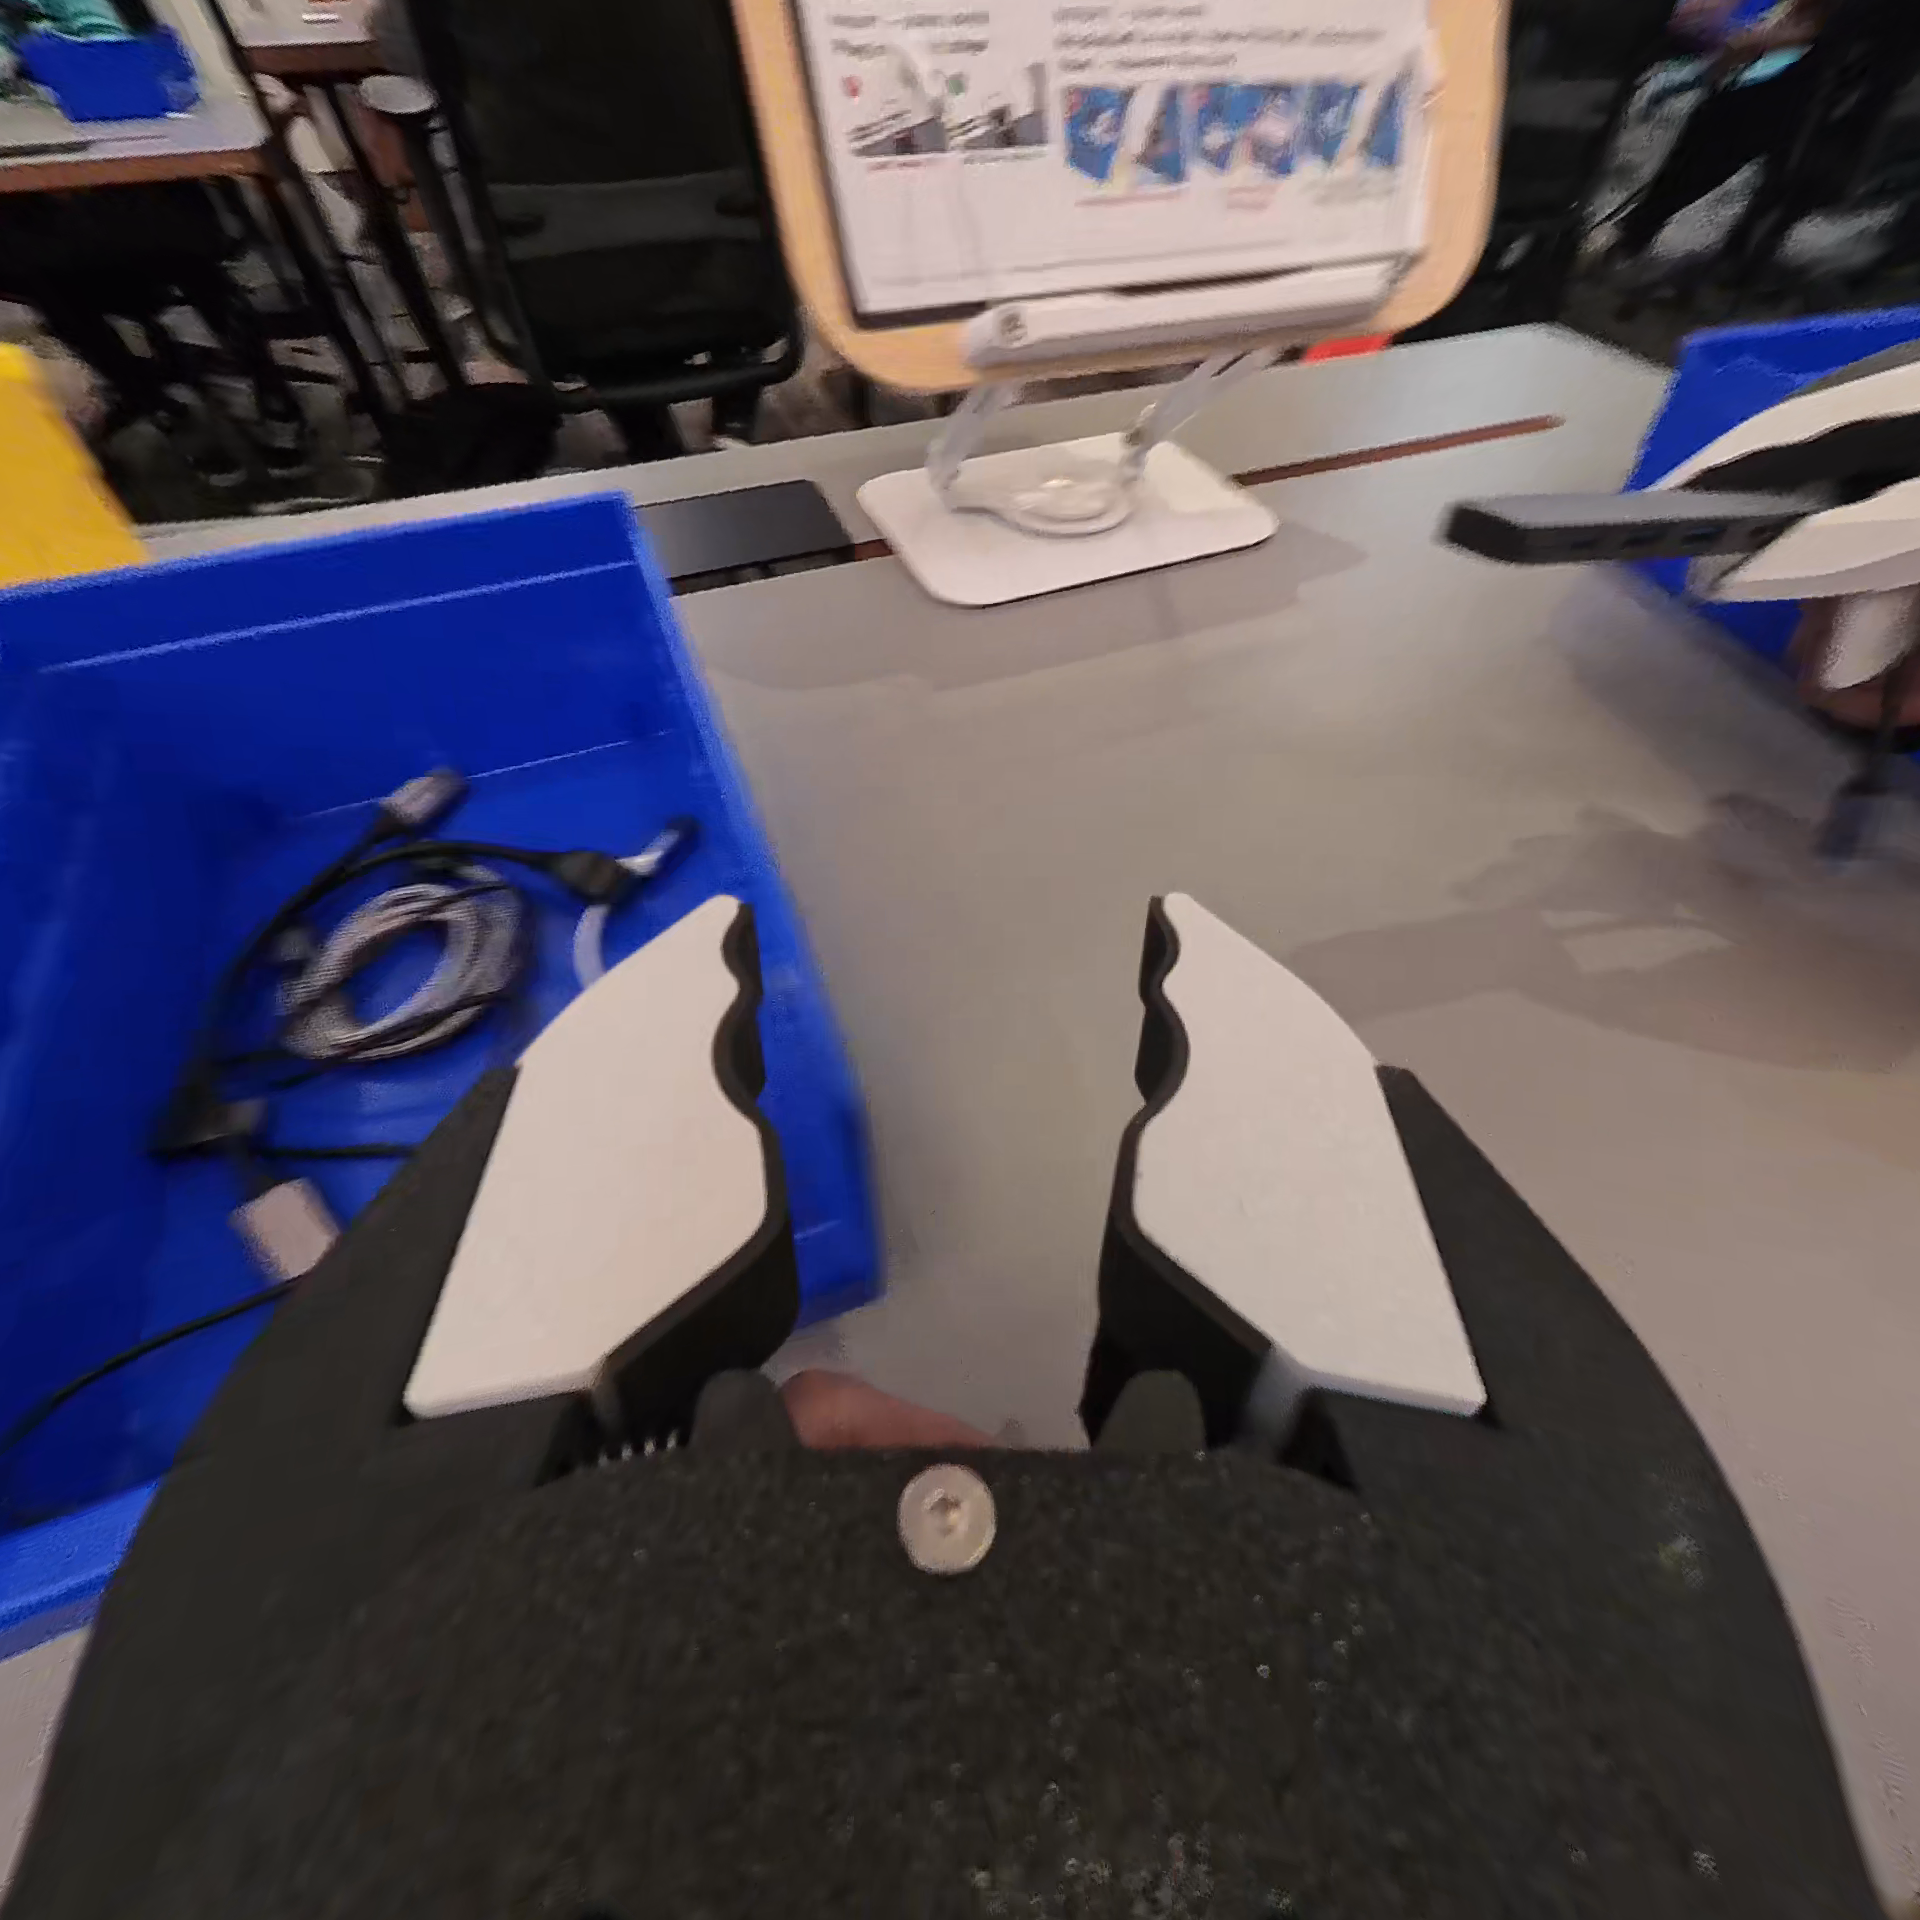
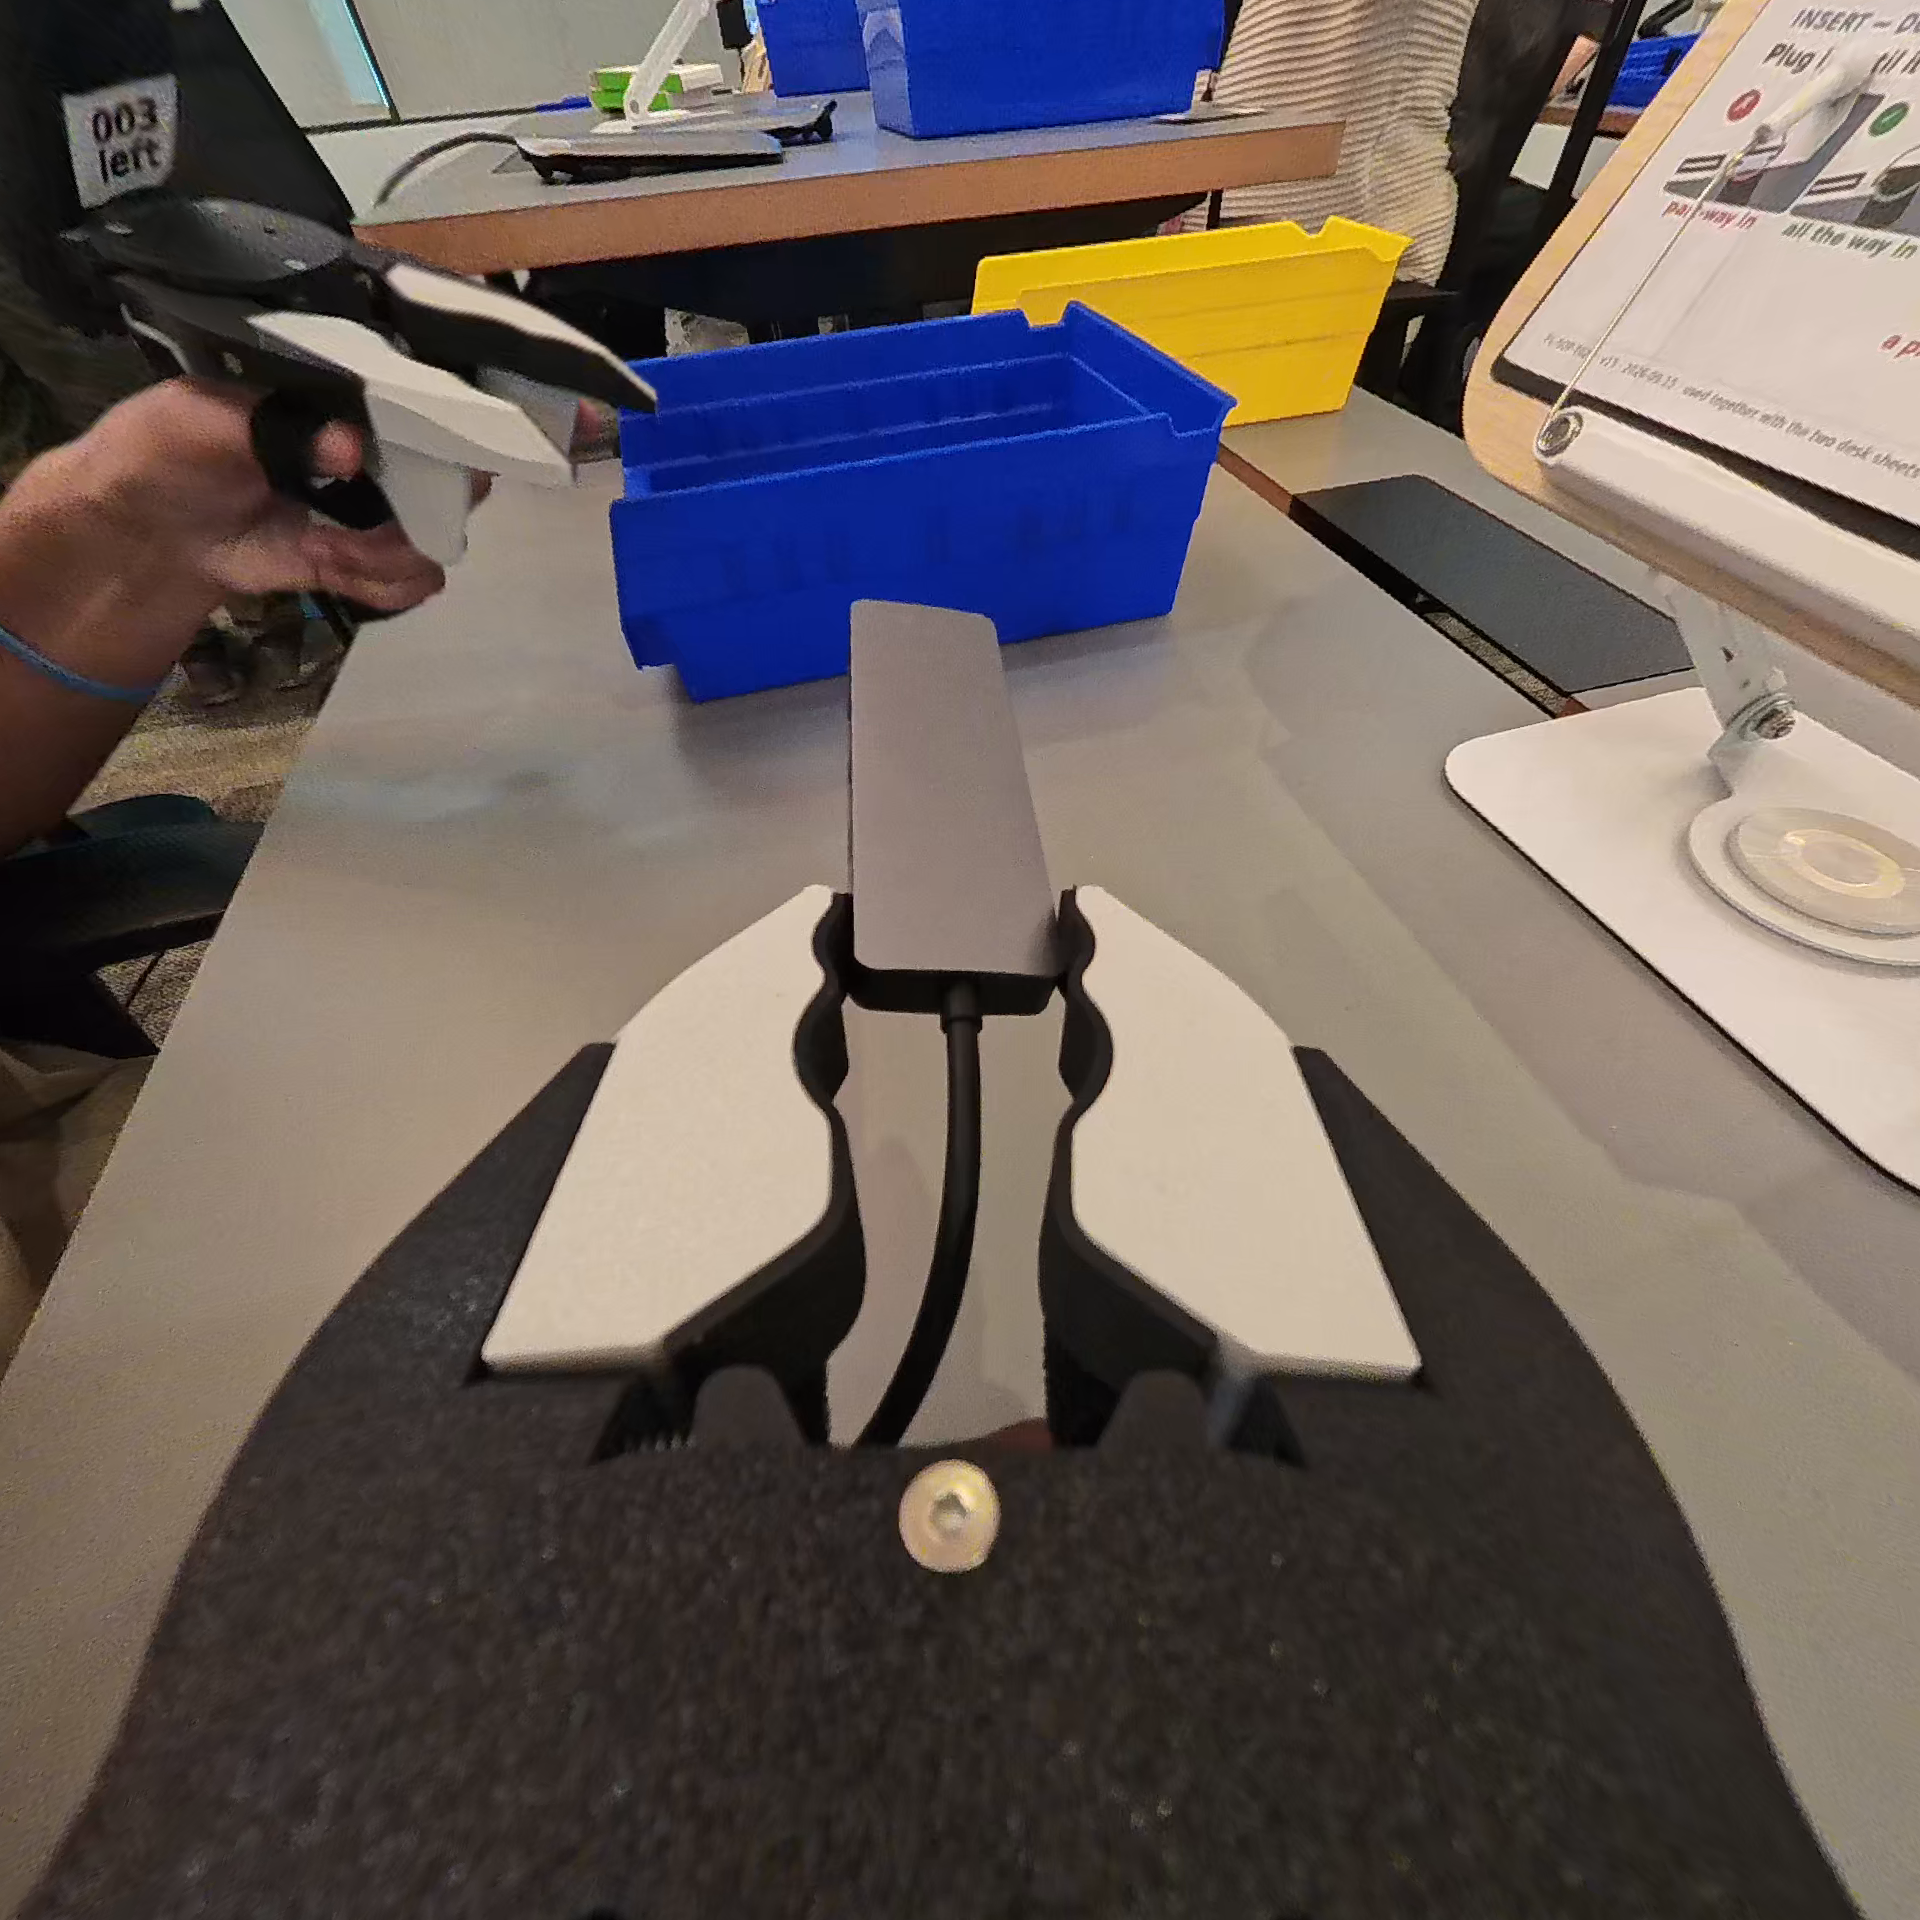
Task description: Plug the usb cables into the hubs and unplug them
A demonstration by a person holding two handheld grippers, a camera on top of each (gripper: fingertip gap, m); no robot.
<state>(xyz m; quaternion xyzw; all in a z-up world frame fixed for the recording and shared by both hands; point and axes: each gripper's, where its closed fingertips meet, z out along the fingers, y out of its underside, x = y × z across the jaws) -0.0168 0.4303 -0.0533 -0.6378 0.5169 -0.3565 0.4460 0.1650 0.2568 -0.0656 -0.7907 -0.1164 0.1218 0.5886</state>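
Left of the left gripper, the blue bin holds the coiled usb cables, likely gathered there so a plug is easy to pick. This gripper hangs above the bin's edge and the grey table, its fingers spread with nothing between them. Farther right, the right gripper clamps the grey hub by its tail end, level above the table, probably to present the ports.

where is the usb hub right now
The grey usb hub is clamped in the right gripper, held above the grey table and pointing toward the blue bin; the left wrist view shows it at far right.
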